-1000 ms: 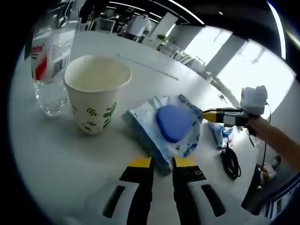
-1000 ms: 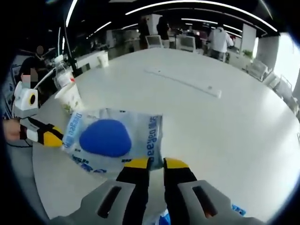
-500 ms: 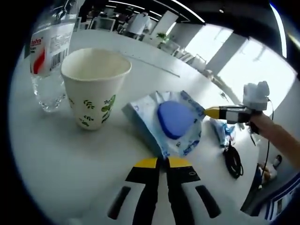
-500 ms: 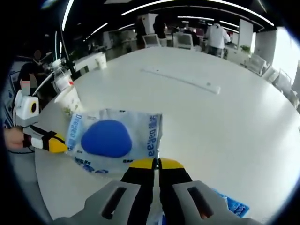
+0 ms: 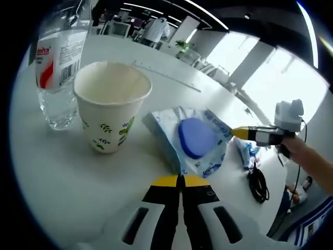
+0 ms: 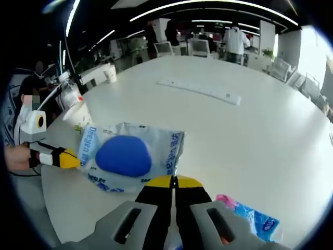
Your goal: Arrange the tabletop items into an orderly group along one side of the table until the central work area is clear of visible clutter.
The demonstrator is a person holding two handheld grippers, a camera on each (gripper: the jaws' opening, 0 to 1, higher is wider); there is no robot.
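Wipes pack lies flat on the white surface between your two tongs, its round blue lid facing up. Your left tongs have their yellow tips pressed together on the pack's near edge; your right tongs are likewise pinched onto the opposite edge, so you hold it at both ends. In the right gripper view the wrapper reads "Deegen", or something close to it, in blue along each side of the lid; I cannot make out the letters for certain. Just beside the pack stands a paper cup printed with green leaves, and next to it a clear water bottle with a red-and-white label and a barcode; its brand word is cut off. A small blue packet lies near your right tongs.
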